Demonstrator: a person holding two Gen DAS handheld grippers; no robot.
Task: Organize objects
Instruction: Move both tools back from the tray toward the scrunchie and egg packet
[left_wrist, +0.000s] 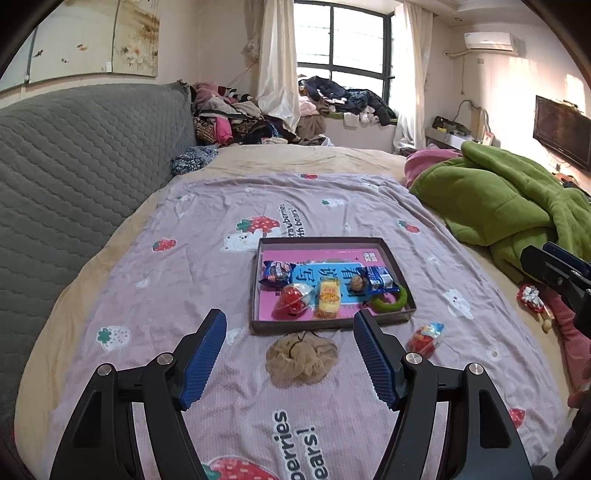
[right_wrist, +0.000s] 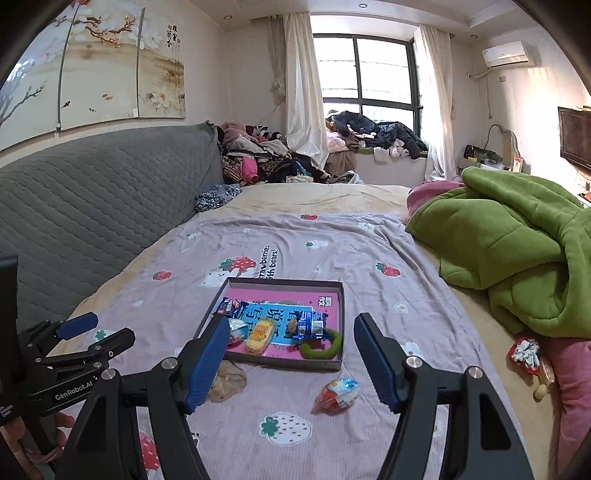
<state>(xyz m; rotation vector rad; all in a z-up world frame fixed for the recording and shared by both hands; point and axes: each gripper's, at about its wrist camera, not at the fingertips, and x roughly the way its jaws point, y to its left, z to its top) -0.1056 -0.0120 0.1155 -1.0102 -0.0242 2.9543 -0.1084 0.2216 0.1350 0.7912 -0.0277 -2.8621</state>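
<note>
Both the left gripper (left_wrist: 290, 321) and right gripper (right_wrist: 291, 325) are hovering wide open and empty before the tray (left_wrist: 332, 324), two loose items lying outside its near rim: one scrunchie (left_wrist: 301, 356), one red snack packet (right_wrist: 337, 395).

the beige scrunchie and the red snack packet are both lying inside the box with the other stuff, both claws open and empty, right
Not quite: the beige scrunchie and red snack packet lie on the blanket outside the box, as the left wrist view shows. Both claws, left and right, are open and empty.

Daylit bedroom: curtained window (left_wrist: 343, 40), grey quilted headboard (left_wrist: 81, 147), wall air conditioner (left_wrist: 488, 41), clothes-heaped sill (right_wrist: 373, 134).
</note>
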